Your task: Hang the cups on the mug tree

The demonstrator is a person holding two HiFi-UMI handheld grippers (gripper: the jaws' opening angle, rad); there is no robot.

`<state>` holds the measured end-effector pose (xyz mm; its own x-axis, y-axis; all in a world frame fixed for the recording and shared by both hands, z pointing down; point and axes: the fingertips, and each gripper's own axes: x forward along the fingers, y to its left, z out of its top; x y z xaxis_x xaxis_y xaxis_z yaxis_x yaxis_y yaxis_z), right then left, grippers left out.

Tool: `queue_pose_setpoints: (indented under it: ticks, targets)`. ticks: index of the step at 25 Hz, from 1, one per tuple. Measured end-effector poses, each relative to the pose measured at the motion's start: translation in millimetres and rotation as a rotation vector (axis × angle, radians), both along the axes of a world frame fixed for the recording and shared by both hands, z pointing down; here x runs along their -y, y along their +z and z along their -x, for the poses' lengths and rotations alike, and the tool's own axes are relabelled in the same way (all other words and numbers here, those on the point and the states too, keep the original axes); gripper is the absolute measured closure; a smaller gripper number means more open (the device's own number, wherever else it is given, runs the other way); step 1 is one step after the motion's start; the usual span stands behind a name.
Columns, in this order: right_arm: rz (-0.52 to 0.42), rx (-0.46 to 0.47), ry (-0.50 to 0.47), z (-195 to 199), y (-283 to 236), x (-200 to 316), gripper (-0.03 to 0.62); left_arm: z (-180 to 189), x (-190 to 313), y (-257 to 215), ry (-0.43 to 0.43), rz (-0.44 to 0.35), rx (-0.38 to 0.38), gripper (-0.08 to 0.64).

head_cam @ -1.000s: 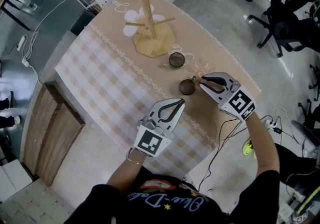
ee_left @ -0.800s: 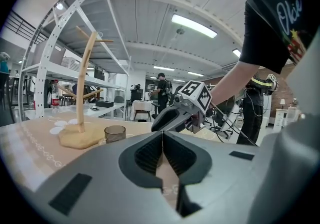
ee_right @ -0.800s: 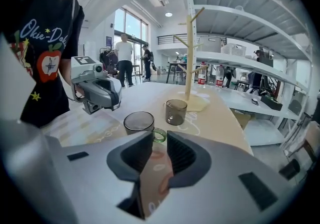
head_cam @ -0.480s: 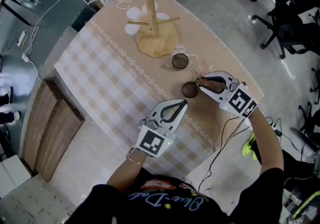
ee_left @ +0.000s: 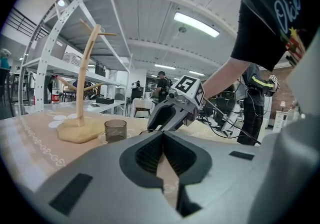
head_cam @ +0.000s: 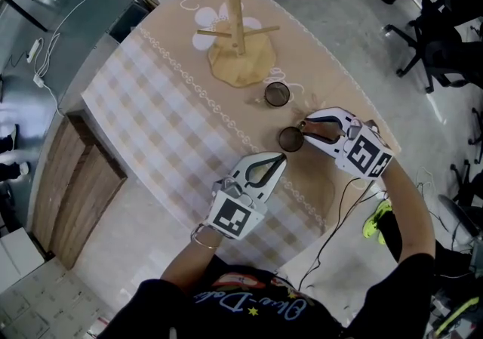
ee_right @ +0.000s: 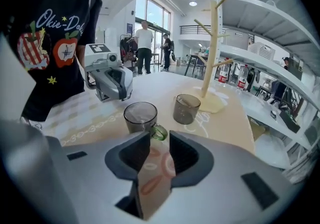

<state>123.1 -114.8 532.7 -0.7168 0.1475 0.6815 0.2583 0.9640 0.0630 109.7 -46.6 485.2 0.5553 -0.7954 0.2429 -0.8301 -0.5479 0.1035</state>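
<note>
My right gripper (ee_right: 159, 140) has just been opening its jaws. They stand spread with nothing pinched, tips aimed at the green handle (ee_right: 160, 131) of the near cup (ee_right: 141, 116) at frame centre, I judge to grip there. The second cup (ee_right: 186, 109) stands just right of it, and the mug tree (ee_right: 212, 43), its pegs bare, rises at the upper right. My left gripper (ee_left: 162, 135), jaws pressed together and empty, hangs aside, leaving room.
</note>
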Motion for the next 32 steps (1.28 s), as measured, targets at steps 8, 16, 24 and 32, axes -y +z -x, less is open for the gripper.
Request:
queue_pose_setpoints:
  ticks: [8, 16, 24, 32]
  targets:
    - [-0.075, -0.053, -0.116, 5.3, 8.7, -0.8, 0.474, 0.2, 0.5, 5.2, 0.001, 0.014, -0.001, 0.552]
    - [-0.102, -0.066, -0.142, 3.4, 12.2, -3.1, 0.517, -1.0, -0.7, 13.5, -0.002, 0.043, 0.000, 0.552]
    - [-0.085, -0.085, -0.156, -4.7, 12.1, -8.6, 0.528, -4.5, 2.9, 19.5, 0.005, 0.069, 0.025, 0.552]
    - [-0.128, -0.139, -0.250, -2.9, 12.4, -9.8, 0.526, -3.3, 4.8, 18.0, 0.010, 0.074, 0.023, 0.552]
